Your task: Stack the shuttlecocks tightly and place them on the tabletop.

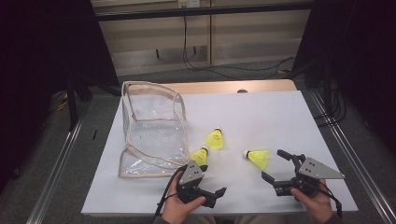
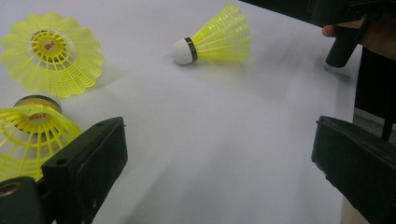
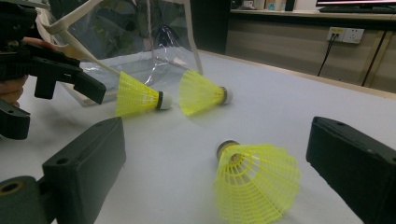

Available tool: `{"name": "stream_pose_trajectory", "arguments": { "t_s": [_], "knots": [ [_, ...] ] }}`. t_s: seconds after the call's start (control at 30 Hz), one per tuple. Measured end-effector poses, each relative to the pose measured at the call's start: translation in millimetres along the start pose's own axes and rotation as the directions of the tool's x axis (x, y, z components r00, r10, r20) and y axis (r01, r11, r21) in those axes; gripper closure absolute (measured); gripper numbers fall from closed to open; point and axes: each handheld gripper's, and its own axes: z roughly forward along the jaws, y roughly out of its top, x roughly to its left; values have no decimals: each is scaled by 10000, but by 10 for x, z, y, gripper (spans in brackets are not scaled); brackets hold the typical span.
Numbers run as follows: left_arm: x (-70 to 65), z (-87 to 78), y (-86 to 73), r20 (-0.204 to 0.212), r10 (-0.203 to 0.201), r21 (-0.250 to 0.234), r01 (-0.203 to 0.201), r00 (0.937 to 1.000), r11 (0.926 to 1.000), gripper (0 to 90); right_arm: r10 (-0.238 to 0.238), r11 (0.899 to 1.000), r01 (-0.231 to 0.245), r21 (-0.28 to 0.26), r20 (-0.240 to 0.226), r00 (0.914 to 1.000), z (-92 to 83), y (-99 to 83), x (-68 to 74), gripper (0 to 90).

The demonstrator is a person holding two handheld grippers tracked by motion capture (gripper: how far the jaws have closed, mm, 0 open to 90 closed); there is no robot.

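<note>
Flanking three shuttlecocks [image 1: 258,158], both tools [image 1: 272,166] wide-jawed, bare table [image 1: 261,116] beyond.

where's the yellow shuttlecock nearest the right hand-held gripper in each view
High view: the yellow plastic shuttlecock with a white cork tip lies on its side at lower right centre, just ahead of the right hand-held gripper.
Left gripper view: top centre, cork pointing left.
Right gripper view: bottom centre, between the open jaws.
Shared landmark: the other two yellow shuttlecocks beside it on the white table sheet.
</note>
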Motion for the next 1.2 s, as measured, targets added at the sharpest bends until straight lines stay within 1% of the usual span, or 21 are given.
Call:
{"name": "stream_pose_trajectory", "arguments": {
  "t_s": [0.07, 0.13, 0.17, 0.2, 0.27, 0.33, 0.47, 0.5, 0.57, 0.67, 0.7, 0.77, 0.83, 0.87, 0.9, 1.0, 1.1, 1.2],
  "knots": [
    [-8, 12, 12, -67, 130, -39, -130, 9999, 9999, 34, 1, 10000, -1, 3, -8, 10000, -1, 0, -1, 42],
    [-16, 27, 19, -118, 47, -55, -47, 9999, 10000, 34, 26, 10000, -26, -4, -18, 10000, 0, 0, -1, 42],
    [-19, 33, 20, -200, 54, -22, -54, 9998, 10000, 34, 15, 10000, -15, 0, -18, 10000, 1, 0, -1, 43],
    [-20, 35, 24, -356, 176, 142, -171, 9992, 9998, 34, 15, 10000, -15, 0, -18, 10000, 1, 0, -1, 43],
    [-30, 57, 19, -420, 139, 199, -131, 9990, 9997, 34, -3, 10000, 3, -12, -30, 10000, 2, 0, 1, 42],
    [-40, 70, 14, -379, 45, 168, -38, 9993, 9999, 35, -9, 10000, 9, -12, -43, 10000, 2, 2, 4, 43],
    [-36, 60, 12, -533, 80, 120, -74, 9985, 9999, 34, -31, 10000, 31, -20, -42, 10000, 1, 2, 1, 43],
    [-36, 56, 10, -586, 16, 98, -10, 9983, 10000, 34, -39, 10000, 39, -17, -56, 10000, -1, 3, 0, 43],
    [-34, 37, 5, -620, 15, 175, -4, 9981, 9998, 34, -8, 10000, 8, -20, -49, 10000, -1, 2, 1, 43],
    [-33, 23, 1, -840, -27, 199, 44, 9965, 9998, 31, -10, 10000, 10, -13, -53, 10000, 1, 2, 2, 43],
    [-33, 28, -4, -928, -132, 113, 143, 9956, 9998, 31, -10, 10000, 10, -13, -53, 10000, 1, 2, 2, 43],
    [-26, 37, -10, -1166, -219, 219, 246, 9929, 9995, 31, -36, 10000, 36, -33, -34, 10000, 1, 3, -1, 43],
    [-19, 50, -21, -1268, -274, 269, 311, 9915, 9992, 31, -15, 10000, 15, -3, -21, 10000, -1, 5, 4, 43],
    [-15, 49, -20, -1371, -237, 353, 288, 9903, 9990, 31, -15, 10000, 15, -3, -21, 10000, -1, 5, 4, 43],
    [-16, 58, -23, -1418, -337, 332, 388, 9893, 9987, 31, -15, 10000, 15, -3, -23, 10000, 0, 5, 4, 43],
    [-12, 65, -18, -1542, -459, 267, 506, 9870, 9984, 29, -13, 10000, 13, 12, -39, 10000, 5, 2, 8, 43],
    [-8, 79, -15, -1758, -430, 338, 497, 9835, 9982, 29, -41, 10000, 41, -3, -15, 10000, 5, 2, 4, 43],
    [-12, 110, -14, -1716, -336, 395, 410, 9846, 9984, 28, -62, 10000, 62, -25, 13, 10000, 2, 3, 2, 44]
  ]
}}
